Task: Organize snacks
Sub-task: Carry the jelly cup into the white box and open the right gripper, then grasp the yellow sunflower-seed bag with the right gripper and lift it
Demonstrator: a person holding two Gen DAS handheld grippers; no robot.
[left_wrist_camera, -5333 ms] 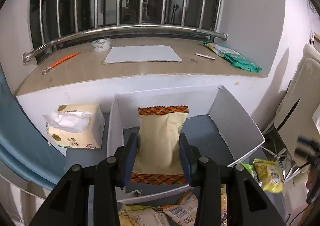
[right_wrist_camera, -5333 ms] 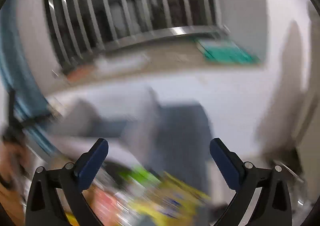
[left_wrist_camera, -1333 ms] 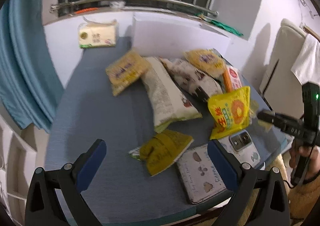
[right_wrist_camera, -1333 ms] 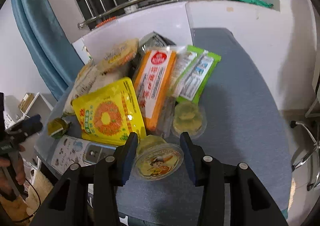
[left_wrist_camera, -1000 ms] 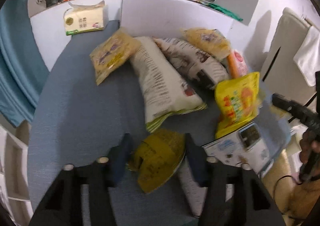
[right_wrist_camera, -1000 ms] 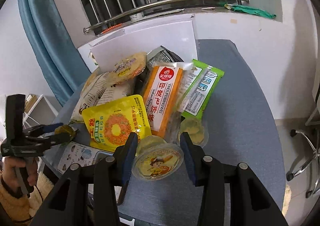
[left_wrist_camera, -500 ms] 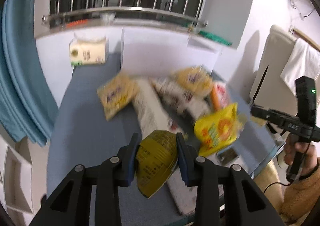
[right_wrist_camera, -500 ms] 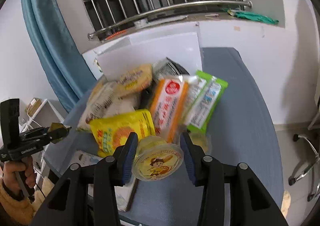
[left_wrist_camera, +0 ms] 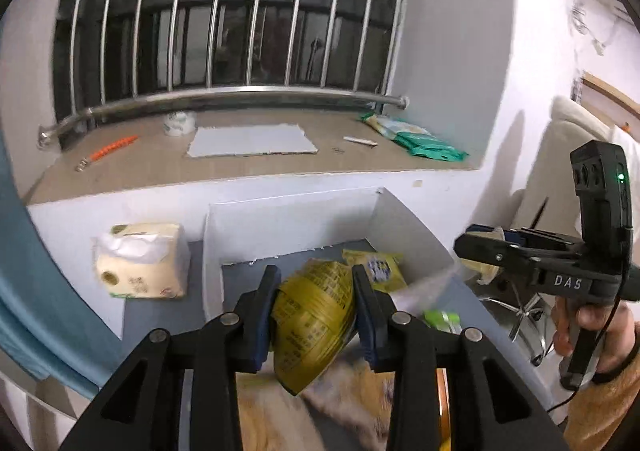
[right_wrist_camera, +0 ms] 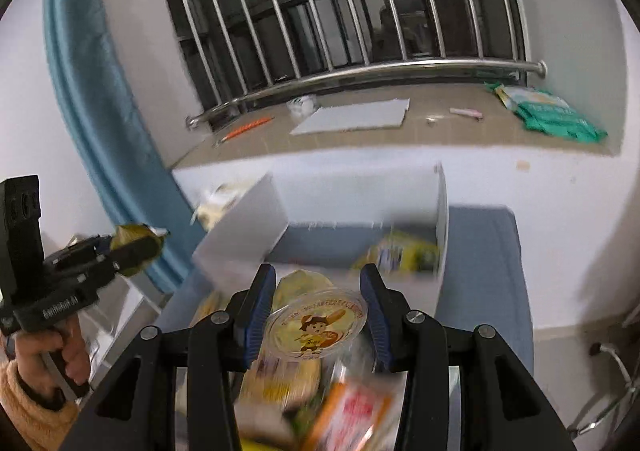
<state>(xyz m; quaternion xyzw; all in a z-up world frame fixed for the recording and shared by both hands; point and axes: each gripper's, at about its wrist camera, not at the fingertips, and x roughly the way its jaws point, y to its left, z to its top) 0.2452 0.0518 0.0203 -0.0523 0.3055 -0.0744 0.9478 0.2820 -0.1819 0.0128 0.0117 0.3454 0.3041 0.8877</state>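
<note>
My left gripper (left_wrist_camera: 314, 283) is shut on an olive-yellow snack packet (left_wrist_camera: 312, 315), held above the blue table in front of the white open box (left_wrist_camera: 288, 219). My right gripper (right_wrist_camera: 318, 291) is shut on a clear round jelly cup (right_wrist_camera: 316, 325) with a cartoon lid, also raised toward that white box (right_wrist_camera: 360, 187). A yellow snack bag (left_wrist_camera: 374, 265) lies inside the box at its right. The right gripper with its cup shows in the left wrist view (left_wrist_camera: 486, 255). The left gripper with its packet shows in the right wrist view (right_wrist_camera: 132, 245). Blurred snack bags (right_wrist_camera: 352, 407) lie below the cup.
A tissue pack (left_wrist_camera: 140, 261) stands left of the box. Behind it a windowsill (left_wrist_camera: 248, 159) carries a grey sheet, an orange pen, a tape roll and green packets (left_wrist_camera: 416, 141) under window bars. A blue curtain (right_wrist_camera: 92, 99) hangs at the left. A chair base (right_wrist_camera: 612, 367) is at the right.
Both grippers rose from the snack pile and swung toward the white box, each carrying its item. The left one closed on the olive-yellow packet about a second ago.
</note>
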